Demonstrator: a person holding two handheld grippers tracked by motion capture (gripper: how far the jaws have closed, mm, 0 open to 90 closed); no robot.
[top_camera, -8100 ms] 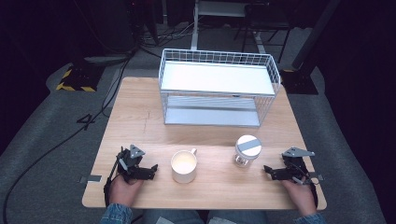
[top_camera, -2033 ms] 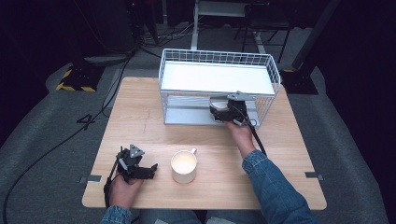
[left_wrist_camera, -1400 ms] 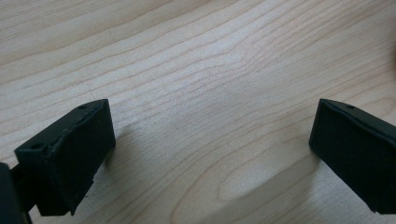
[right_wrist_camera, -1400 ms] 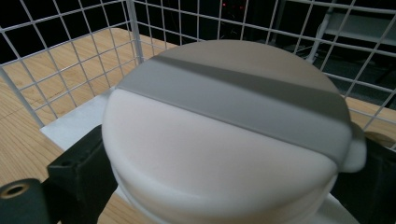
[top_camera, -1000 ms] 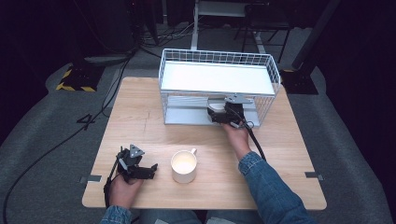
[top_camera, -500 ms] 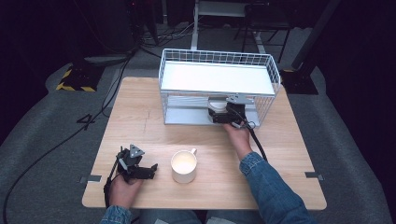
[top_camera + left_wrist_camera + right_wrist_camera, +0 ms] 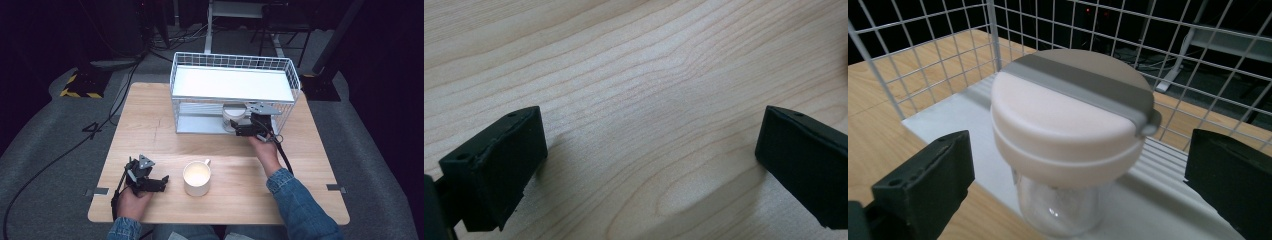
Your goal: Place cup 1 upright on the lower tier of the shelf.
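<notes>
High view, lower left of the frame: the left gripper (image 7: 161, 180) rests on the wooden table (image 7: 150, 125), held by the person's left hand (image 7: 131, 200). In the left gripper view its jaws stand wide apart over bare wood grain and hold nothing.

Lower centre of the high view: a white mug (image 7: 197, 178) stands upright on the table just right of the left gripper, handle pointing toward the far side, apart from the jaw tips.

Upper centre: a white wire shelf rack (image 7: 200, 65) stands on the far half of the table, with a white top tray and an open lower tier.

Centre right: the right gripper (image 7: 238, 125) reaches into the lower tier from the near side. The glass jar (image 7: 1068, 135) with a white lid and grey strap stands upright on the lower white shelf. In the right gripper view the jaws flank the jar on both sides, spread wide, clear of the lid and not gripping it.
</notes>
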